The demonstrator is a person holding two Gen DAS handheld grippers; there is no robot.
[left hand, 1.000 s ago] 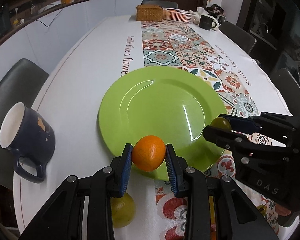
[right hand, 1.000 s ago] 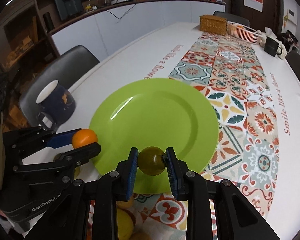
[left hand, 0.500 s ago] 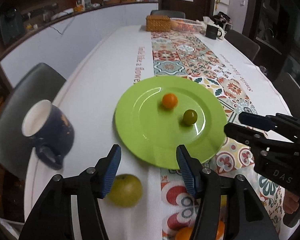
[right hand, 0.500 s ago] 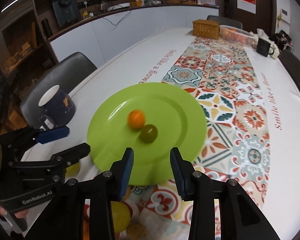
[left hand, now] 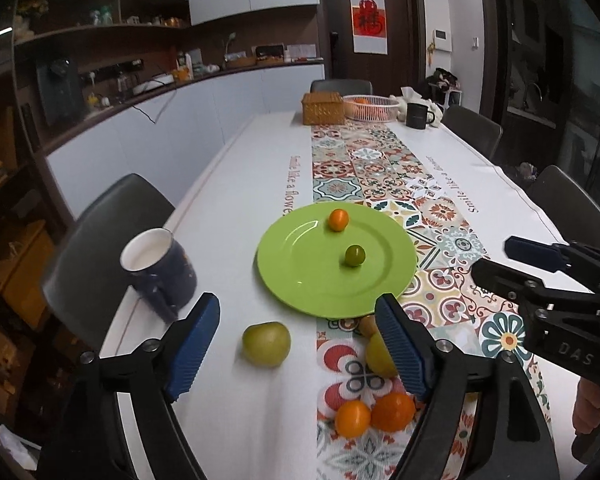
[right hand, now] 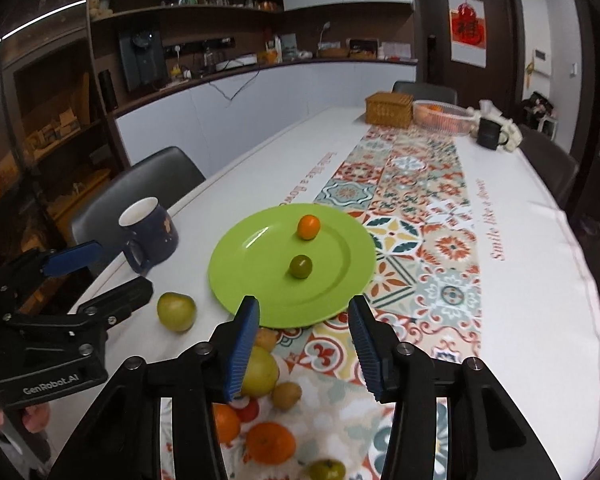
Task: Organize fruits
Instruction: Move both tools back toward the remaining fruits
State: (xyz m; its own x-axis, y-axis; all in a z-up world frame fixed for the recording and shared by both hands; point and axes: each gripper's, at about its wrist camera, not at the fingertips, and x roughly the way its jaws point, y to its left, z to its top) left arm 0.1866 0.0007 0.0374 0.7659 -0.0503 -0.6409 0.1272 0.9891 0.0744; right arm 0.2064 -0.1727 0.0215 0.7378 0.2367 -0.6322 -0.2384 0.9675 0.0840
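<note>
Both grippers, left point(left hand: 298, 336) and right point(right hand: 304, 334), just widened (empty), near plate point(left hand: 300, 280) edge.

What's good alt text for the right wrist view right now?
A green plate on a patterned table runner holds a small orange fruit and a small green fruit, seen past the open, empty right gripper. More fruit lies loose on the table nearer the camera, a dark mug stands left of the plate, and the left gripper is at far left, open.
</note>
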